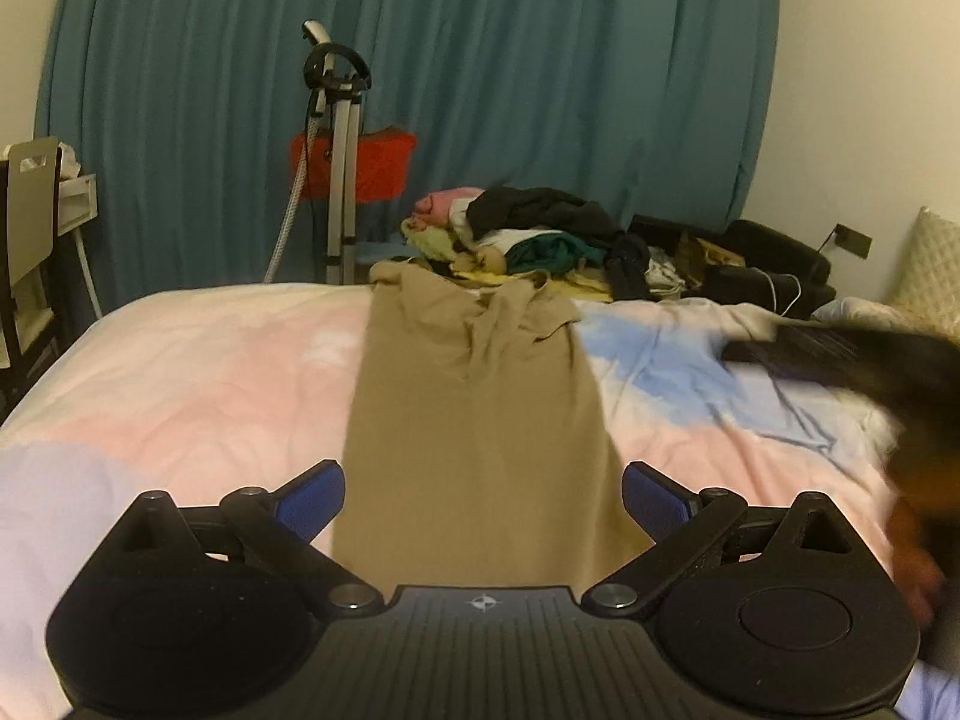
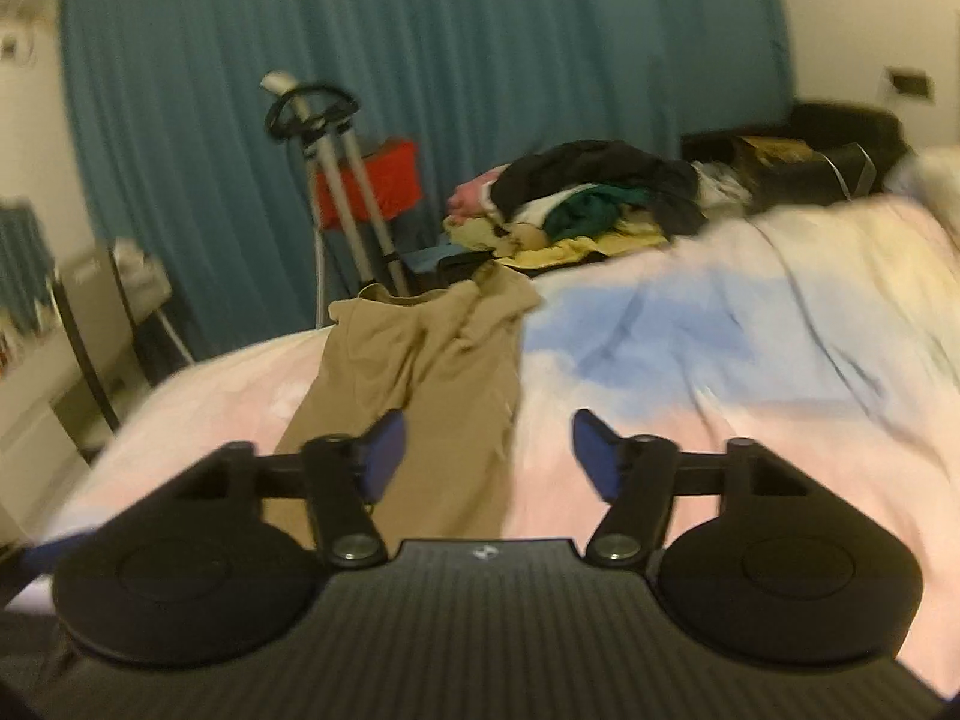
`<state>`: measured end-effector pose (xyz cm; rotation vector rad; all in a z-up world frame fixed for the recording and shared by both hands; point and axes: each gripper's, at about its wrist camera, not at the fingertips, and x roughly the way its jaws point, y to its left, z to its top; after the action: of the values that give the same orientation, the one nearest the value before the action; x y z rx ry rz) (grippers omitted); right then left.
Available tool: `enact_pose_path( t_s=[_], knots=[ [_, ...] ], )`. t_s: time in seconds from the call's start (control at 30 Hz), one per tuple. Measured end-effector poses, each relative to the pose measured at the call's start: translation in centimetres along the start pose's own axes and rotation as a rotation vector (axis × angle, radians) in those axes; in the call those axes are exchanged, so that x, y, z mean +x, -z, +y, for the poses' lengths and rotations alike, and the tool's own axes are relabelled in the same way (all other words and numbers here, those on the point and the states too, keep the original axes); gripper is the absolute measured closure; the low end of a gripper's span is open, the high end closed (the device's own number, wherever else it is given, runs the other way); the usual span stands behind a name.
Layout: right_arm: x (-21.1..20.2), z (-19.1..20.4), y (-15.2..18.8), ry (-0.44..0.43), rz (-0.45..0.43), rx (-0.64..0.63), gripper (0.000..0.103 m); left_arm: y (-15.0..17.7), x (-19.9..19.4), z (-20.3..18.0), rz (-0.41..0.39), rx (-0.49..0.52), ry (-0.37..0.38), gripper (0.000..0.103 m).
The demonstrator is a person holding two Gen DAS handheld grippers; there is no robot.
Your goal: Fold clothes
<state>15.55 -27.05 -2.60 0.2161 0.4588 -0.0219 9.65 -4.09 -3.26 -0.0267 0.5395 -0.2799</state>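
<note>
Lying lengthwise down the middle of the bed: one tan, soft-knit garment point(image 1: 474, 420), folded into a long narrow strip, its far end rumpled and bunched near the bed's far edge.

Item: my left gripper point(image 1: 483, 501), black frame with blue-padded fingers point(image 1: 312, 504). The jaws stand wide apart, one pad off each long edge of the tan strip, nothing clasped between them.

Item: my right gripper point(image 2: 489, 450), same build, blue pads point(image 2: 387, 450). Jaws spread, holding nothing. Its left finger sits over the tan garment, its right finger over bare cover. This view is blurred; whether a pad touches the cloth I cannot tell.

Item: bed cover point(image 1: 180, 372), pastel cotton in pink, white and pale blue patches, wrinkled on the right side.

Item: a dark blurred shape point(image 1: 870, 372) crossing the right edge of the left wrist view, too smeared to identify.

Item: heap of mixed clothes point(image 1: 528, 234), black, green, yellow, pink and white, at the bed's far edge just beyond the tan garment's bunched end.

Item: upright metal-poled stand point(image 1: 339, 180) with a hose and a red part, behind the bed.

Item: teal pleated curtain point(image 1: 480, 60) across the back wall.

Item: pale-backed chair point(image 1: 30, 210), far left.
</note>
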Motion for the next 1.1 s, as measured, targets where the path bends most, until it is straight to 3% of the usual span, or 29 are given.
enact_pose_path(
  t_s=[0.07, 0.2, 0.37, 0.53, 0.57, 0.6, 0.87, 0.97, 1.1],
  knots=[
    [4.5, 1.7, -1.6, -0.038, 0.039, -0.039, 0.049, 0.1, 0.4, 0.9, -0.007, 0.005, -0.012, 0.003],
    [13.7, 4.9, -3.9, -0.069, 0.119, 0.010, 0.049, -0.1, 2.0, 3.1, -0.016, -0.010, -0.055, 0.002],
    [23.8, 8.2, -3.9, -0.108, 0.171, 0.105, 0.050, 0.1, 5.6, 6.7, 0.024, -0.132, -0.120, 0.002],
    [29.8, 8.6, -1.5, -0.039, 0.232, 0.205, 0.073, 0.4, 8.4, 9.5, 0.060, -0.233, -0.145, 0.002],
    [30.1, 8.4, -1.0, -0.016, 0.226, 0.223, 0.082, 0.5, 8.7, 9.8, 0.063, -0.241, -0.142, 0.002],
    [29.8, 8.1, -0.7, 0.009, 0.198, 0.231, 0.084, 0.5, 9.0, 10.1, 0.068, -0.248, -0.142, 0.002],
    [25.7, 4.7, 0.0, 0.207, -0.011, 0.213, 0.084, 0.5, 9.0, 10.1, 0.077, -0.258, -0.129, 0.002],
    [25.3, 3.0, 0.1, 0.234, 0.012, 0.195, 0.081, 0.4, 8.7, 9.7, 0.070, -0.236, -0.130, 0.002],
    [23.4, 1.4, -0.3, 0.198, 0.023, 0.196, 0.080, 0.3, 8.4, 9.0, 0.060, -0.207, -0.126, 0.002]
  ],
)
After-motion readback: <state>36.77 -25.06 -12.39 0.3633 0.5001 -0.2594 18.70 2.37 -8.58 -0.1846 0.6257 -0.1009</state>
